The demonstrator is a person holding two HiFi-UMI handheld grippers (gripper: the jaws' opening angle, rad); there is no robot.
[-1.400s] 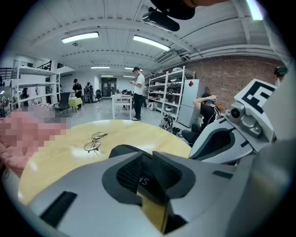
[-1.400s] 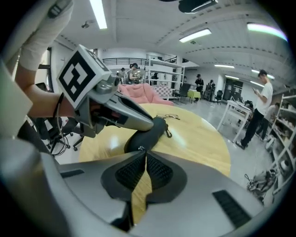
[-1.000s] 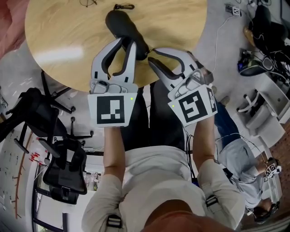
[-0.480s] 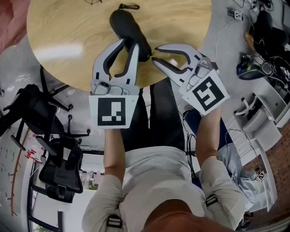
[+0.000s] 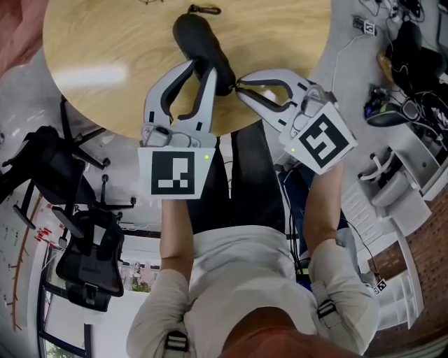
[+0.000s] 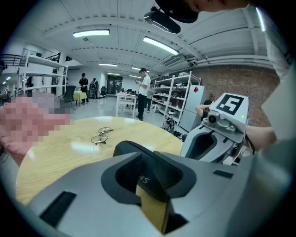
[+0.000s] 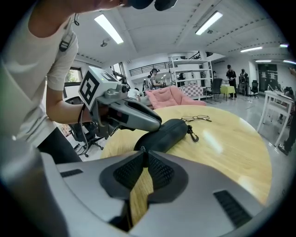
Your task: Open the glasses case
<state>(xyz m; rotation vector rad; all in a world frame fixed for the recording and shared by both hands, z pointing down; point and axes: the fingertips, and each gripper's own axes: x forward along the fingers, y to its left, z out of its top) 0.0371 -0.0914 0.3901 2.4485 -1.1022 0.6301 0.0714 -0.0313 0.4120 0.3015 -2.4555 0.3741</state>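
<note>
Tabletop (image 5: 105, 42): pale wood grain, smooth, low sheen. Case (image 5: 199, 42): matt woven fabric. Right tool (image 7: 143, 150) pads (image 7: 160, 171): matt, knurled.

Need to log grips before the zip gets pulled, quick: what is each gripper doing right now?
Left gripper: closed on the glasses case.
Right gripper: closed on the case's zipper pull.

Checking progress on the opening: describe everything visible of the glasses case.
The glasses case is black, oblong and fabric-like. It is closed and lies on the round wooden table, with a clip at its far end. The left claw clamps its near end; the right claw pinches what looks like its zip pull.
</note>
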